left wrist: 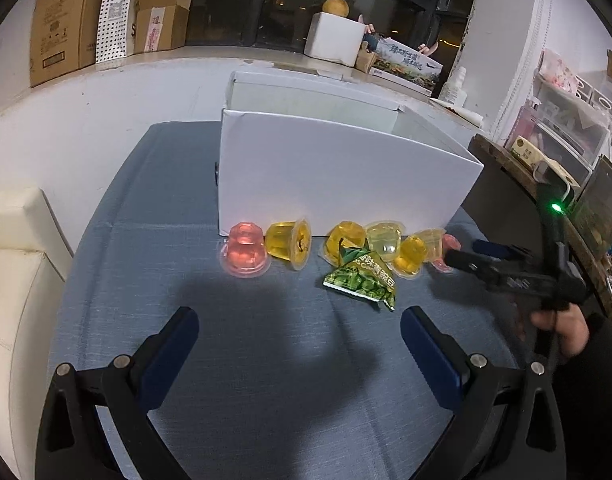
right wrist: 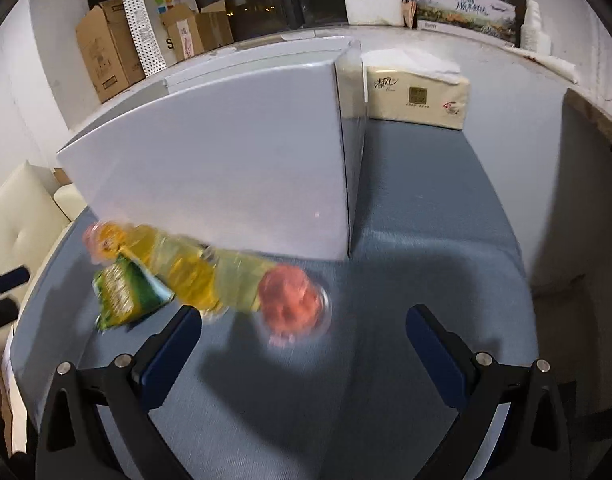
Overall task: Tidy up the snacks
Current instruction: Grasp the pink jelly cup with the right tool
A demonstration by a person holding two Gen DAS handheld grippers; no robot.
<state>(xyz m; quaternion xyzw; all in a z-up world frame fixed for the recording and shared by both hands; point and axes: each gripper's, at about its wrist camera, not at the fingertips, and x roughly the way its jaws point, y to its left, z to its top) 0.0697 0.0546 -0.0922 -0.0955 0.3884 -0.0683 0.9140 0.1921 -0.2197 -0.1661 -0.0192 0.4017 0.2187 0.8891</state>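
A row of jelly cups lies on the blue tablecloth [left wrist: 265,360] in front of an open white box [left wrist: 338,176]: a pink cup [left wrist: 245,252] at the left, several yellow cups [left wrist: 289,242], and a second pink cup [left wrist: 450,248] at the right end. A green snack packet [left wrist: 362,282] lies in front of them. My left gripper [left wrist: 299,332] is open and empty, short of the row. My right gripper [right wrist: 303,330] is open; the pink cup [right wrist: 293,300] sits just ahead between its fingers. The right gripper also shows in the left wrist view [left wrist: 470,254]. The right wrist view is motion-blurred.
A tissue pack [right wrist: 418,96] stands behind the box's right side. A cream sofa [left wrist: 13,280] is at the left. A wooden shelf [left wrist: 538,176] with clutter is at the right. Cardboard boxes [left wrist: 65,20] line the window ledge.
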